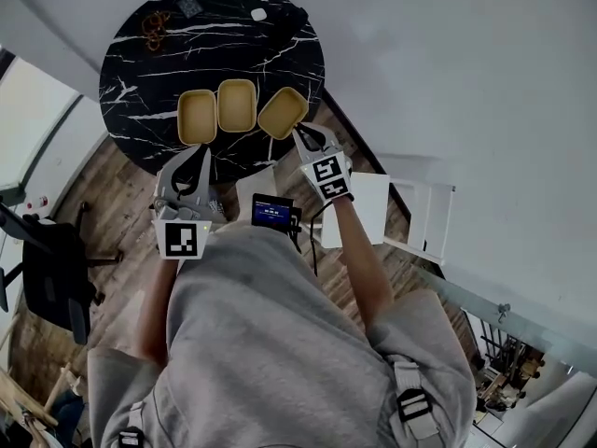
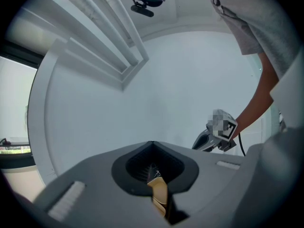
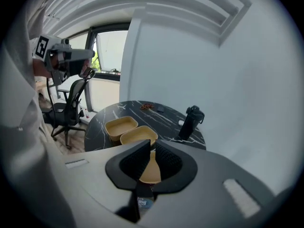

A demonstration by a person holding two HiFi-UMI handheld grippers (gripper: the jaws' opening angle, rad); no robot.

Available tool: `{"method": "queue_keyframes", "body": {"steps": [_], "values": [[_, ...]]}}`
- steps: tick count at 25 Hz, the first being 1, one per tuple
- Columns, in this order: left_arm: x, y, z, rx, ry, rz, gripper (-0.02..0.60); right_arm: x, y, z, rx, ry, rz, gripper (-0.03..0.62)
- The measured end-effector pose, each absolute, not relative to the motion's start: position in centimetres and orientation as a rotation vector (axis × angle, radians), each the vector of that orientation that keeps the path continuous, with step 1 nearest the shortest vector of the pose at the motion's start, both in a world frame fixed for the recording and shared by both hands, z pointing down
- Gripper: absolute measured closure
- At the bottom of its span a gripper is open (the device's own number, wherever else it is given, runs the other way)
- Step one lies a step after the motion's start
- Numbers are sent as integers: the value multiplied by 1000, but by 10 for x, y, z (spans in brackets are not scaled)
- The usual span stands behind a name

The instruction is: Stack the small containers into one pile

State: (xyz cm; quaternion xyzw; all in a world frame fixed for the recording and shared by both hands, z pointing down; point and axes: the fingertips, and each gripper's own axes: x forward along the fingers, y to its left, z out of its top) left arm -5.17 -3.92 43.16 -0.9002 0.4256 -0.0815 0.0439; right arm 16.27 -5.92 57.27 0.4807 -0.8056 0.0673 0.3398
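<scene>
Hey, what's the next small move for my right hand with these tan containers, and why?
Probably lift the rightmost tan rounded container and carry it over the middle tan container: the tongs of the right gripper grip its rim, and nothing is stacked yet.

Three containers (image 1: pixel 237 105) crowded the lower edge of the worktop (image 1: pixel 280 54), packed side by side. Behind them, toward the top of the frame, the marble lay open apart from small clutter (image 1: pixel 154 28) upper left. A black bottle (image 3: pixel 191 120) stood right of centre in the right gripper view.
</scene>
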Motion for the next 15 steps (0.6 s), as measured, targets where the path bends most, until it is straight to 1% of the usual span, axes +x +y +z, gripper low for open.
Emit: {"method": "queue_keyframes", "body": {"steps": [2,6,8,10,15], "values": [[-50,-43,432,-2748,1312,-253,581,164,-62,605,1164,-2065,208,536],[-47,-48,438,-2754,1324,-312,582,163,-64,657,1006,-2029,253,533],[-45,-51,439,-2751,1325,-312,581,162,-64,678,948,-2017,295,520],[-42,-53,438,-2740,1322,-300,582,159,-63,694,886,-2006,309,516],[-37,-54,449,-2735,1325,-385,581,149,-53,716,751,-2003,333,507]]}}
